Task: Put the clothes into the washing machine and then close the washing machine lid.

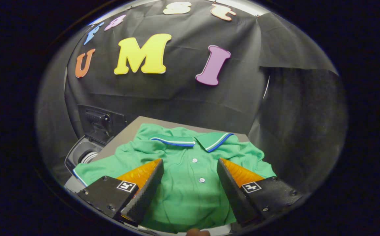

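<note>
A green polo shirt with a blue-and-white trimmed collar and white buttons lies spread on a grey table. My gripper hovers above the shirt's button placket with its fingers open wide, one on each side of the buttons, nothing held between them. Off the table's left side stands the washing machine, its round drum opening showing and its dark lid raised upright behind it.
Black cloth walls close the booth behind the table and on the right. The table's far edge runs just beyond the shirt collar. One shirt sleeve hangs toward the washing machine side.
</note>
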### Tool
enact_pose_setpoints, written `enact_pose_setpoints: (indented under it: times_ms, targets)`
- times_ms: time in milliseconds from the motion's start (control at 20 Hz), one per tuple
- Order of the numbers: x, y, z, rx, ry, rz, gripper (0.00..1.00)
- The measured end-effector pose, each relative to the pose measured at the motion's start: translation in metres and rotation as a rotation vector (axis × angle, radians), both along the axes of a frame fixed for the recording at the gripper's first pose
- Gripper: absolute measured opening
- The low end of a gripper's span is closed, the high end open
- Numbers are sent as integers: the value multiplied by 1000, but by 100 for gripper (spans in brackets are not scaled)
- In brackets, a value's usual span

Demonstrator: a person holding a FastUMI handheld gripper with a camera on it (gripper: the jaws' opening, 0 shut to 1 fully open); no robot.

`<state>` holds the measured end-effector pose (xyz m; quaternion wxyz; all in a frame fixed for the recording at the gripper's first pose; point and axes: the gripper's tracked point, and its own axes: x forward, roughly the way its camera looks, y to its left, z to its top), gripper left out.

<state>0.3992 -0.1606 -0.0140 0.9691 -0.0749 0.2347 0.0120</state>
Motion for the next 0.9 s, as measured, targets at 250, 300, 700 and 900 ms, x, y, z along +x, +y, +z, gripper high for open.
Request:
enact_pose_setpoints:
  times_ms: [250,300,700,900]
  targets:
    - [4,-2,-17,89,140,62,100]
    - [2,-1,-17,122,166,58,100]
    - [-1,3,-15,156,345,68,67]
    - [0,5,-10,248,368,25,8]
